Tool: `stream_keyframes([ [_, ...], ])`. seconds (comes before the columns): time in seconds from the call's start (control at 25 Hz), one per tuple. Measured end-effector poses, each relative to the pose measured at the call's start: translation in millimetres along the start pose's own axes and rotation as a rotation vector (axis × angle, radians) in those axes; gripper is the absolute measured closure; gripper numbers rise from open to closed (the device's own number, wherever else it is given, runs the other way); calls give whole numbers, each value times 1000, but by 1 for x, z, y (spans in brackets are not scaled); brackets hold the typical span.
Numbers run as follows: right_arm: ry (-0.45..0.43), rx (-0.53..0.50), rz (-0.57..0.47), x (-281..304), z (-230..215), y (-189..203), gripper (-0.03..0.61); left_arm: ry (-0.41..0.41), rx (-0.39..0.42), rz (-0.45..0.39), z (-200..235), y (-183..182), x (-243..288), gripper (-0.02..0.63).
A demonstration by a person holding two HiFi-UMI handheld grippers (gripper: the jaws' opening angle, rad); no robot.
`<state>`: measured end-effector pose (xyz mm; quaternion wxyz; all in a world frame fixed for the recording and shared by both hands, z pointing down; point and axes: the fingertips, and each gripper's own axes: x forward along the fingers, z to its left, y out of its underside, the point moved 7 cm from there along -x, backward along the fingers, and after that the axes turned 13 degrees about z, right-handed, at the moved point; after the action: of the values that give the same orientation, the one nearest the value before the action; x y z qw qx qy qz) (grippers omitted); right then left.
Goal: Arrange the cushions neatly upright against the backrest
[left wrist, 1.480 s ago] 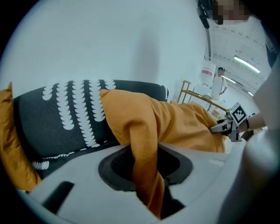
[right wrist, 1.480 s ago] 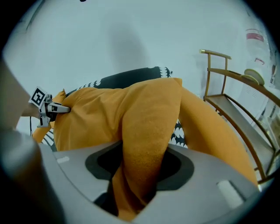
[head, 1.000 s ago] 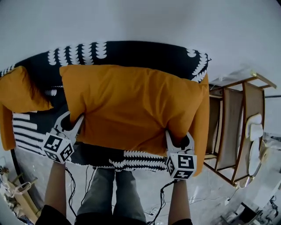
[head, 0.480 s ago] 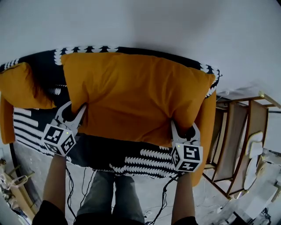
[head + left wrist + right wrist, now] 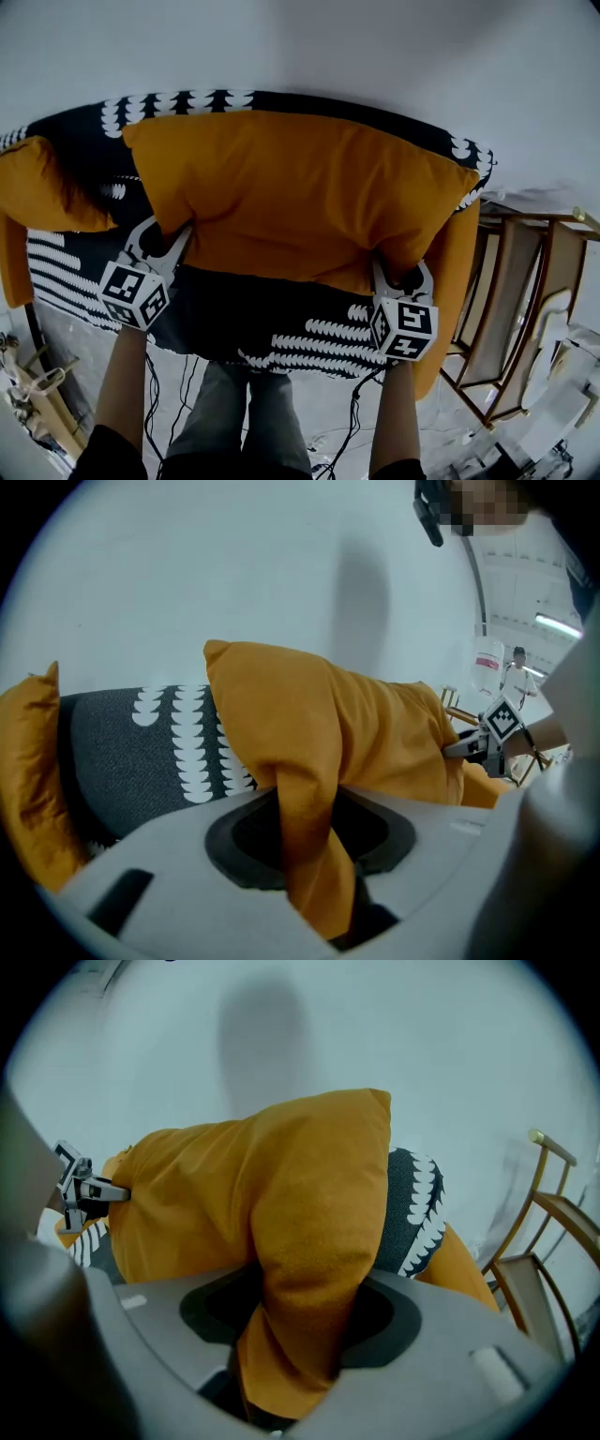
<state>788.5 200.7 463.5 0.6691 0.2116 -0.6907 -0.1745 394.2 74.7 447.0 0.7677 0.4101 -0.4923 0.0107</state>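
Orange cushion [image 5: 300,197] against sofa backrest [image 5: 309,105], lower corners in slackening grips of left tool [image 5: 161,236] and right tool [image 5: 403,277]

Mid cushion [image 5: 291,197] stands on sofa [image 5: 281,323] seat, ctr, in front of backrest [image 5: 187,101]. 2nd cushion [image 5: 37,187] at sofa's L end, just L of mid cushion. 3rd cushion [image 5: 455,272] at R end, partly behind mid cushion's R edge. Rack [image 5: 511,281] stands R of sofa.
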Motion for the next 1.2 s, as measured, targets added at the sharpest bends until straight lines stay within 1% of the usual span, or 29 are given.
stream_keyframes([
  [0.16, 15, 25, 25, 22, 3, 7, 304, 3, 3, 13, 10, 11, 16, 464],
  [0.28, 22, 34, 35, 26, -1, 6, 288, 14, -14, 7, 13, 11, 20, 450],
  [0.44, 31, 43, 40, 25, -3, 9, 267, 2, -19, 17, 16, 10, 20, 399],
  [0.64, 54, 43, 52, 26, 2, 19, 235, -15, -31, 24, 24, 21, 21, 364],
  [0.76, 63, 36, 52, 19, 0, 19, 215, -30, -50, 19, 23, 22, 16, 336],
  [0.92, 80, 38, 25, 4, -4, 20, 195, -45, -82, 7, 17, 22, 6, 325],
  [1.2, 62, 58, -3, -31, 6, 31, 203, -63, -109, 3, 2, 30, -28, 325],
])
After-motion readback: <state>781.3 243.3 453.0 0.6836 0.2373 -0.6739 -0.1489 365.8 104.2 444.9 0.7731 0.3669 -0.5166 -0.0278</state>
